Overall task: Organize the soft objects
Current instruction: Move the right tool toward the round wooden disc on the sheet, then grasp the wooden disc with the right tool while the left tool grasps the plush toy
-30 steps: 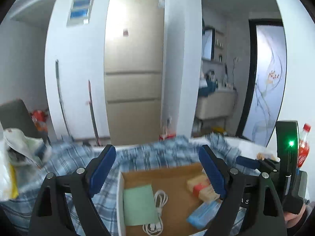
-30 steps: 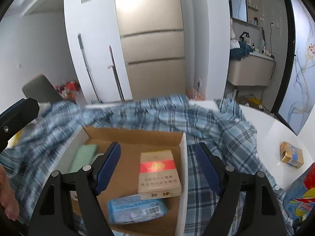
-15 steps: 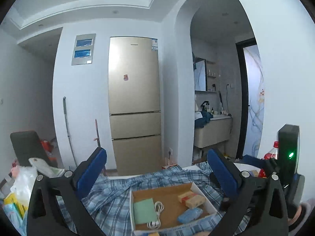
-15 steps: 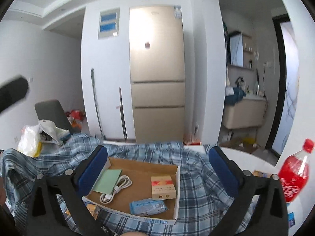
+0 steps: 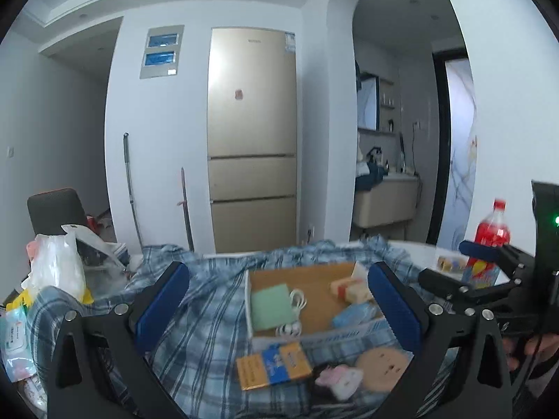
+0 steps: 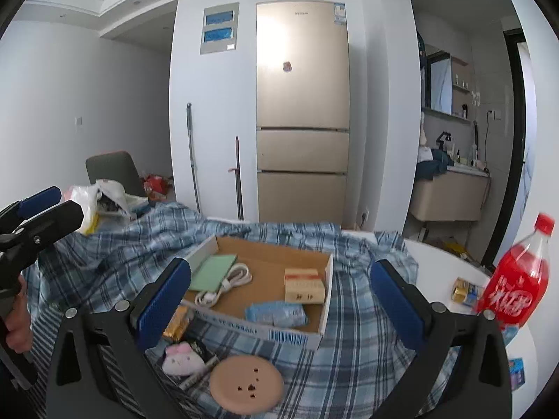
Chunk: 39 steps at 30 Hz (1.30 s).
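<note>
While both grippers [image 5: 276,300] [image 6: 279,295] hang spread wide and empty, approach the plaid cloth [image 6: 353,300] lying under the box [image 6: 323,309] low, pinching a free edge beside it.

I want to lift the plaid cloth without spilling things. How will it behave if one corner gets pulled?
The plaid cloth lies in soft folds, so it will probably sag and bunch rather than lift flat. The cardboard tray and round pad rest on it, so a tug would likely drag or tip them.
</note>
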Each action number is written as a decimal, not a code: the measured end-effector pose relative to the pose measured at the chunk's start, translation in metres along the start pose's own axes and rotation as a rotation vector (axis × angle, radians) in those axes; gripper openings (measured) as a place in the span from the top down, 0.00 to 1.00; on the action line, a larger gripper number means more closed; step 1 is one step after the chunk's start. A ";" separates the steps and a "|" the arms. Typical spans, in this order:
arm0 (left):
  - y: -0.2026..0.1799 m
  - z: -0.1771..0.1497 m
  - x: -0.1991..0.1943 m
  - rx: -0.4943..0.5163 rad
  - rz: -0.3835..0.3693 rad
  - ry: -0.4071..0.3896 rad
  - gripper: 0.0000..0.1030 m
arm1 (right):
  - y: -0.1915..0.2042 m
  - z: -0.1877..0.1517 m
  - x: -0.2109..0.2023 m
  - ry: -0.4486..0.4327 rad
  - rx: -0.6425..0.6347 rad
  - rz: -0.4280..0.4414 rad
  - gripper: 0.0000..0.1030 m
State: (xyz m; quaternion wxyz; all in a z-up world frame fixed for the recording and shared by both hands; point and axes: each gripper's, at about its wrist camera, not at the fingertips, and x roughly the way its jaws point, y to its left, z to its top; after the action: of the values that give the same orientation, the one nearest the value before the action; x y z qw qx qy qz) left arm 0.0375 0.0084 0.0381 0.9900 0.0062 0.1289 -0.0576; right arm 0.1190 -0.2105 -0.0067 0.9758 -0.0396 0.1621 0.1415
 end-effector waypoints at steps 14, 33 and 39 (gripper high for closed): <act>0.011 -0.049 0.036 -0.007 -0.075 0.134 0.00 | -0.007 -0.044 0.035 0.163 0.039 0.084 0.00; 0.012 -0.054 0.045 -0.028 -0.113 0.182 0.00 | 0.025 -0.083 0.082 0.523 -0.116 0.176 0.06; 0.011 -0.055 0.047 -0.015 -0.124 0.202 0.00 | 0.031 -0.091 0.093 0.582 -0.145 0.180 0.10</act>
State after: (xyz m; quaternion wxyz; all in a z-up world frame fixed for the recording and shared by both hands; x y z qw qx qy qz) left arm 0.0700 0.0150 -0.0269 0.9665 -0.0033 0.2286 -0.1167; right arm 0.1665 -0.1674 -0.1241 0.8665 -0.1333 0.4271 0.2213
